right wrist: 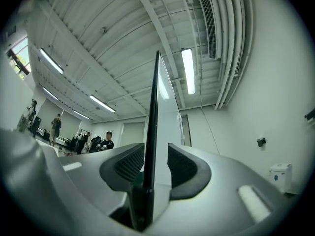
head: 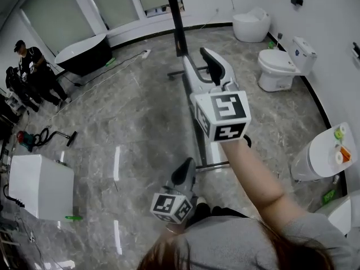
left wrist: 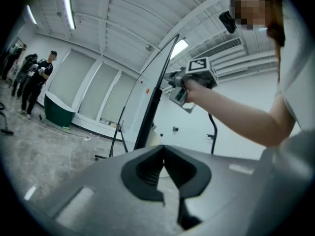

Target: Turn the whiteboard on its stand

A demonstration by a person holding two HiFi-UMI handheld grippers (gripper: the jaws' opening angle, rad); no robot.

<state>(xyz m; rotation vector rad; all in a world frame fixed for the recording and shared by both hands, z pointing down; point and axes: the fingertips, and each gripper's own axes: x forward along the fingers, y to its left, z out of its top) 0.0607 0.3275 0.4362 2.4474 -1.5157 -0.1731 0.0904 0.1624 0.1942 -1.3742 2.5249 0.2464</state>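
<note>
From above, the whiteboard (head: 176, 21) shows edge-on as a black bar over its grey stand (head: 201, 142). My right gripper (head: 200, 66) is raised to the board's near edge. In the right gripper view the black frame edge (right wrist: 152, 132) stands upright between the pads of the right gripper (right wrist: 155, 166), with white board surface showing beside the right pad, so the jaws are open around it. My left gripper (head: 184, 170) hangs low near the stand's foot. Its tips meet in the left gripper view, left gripper (left wrist: 164, 151) holding nothing, and the whiteboard (left wrist: 150, 107) rises ahead.
Two toilets (head: 281, 63) (head: 251, 24) stand along the right wall, with a round basin (head: 329, 151) nearer. A dark bathtub (head: 84, 52) and several people (head: 31, 66) are at the far left. A white box (head: 39, 184) sits at the near left, beside a hose on the floor.
</note>
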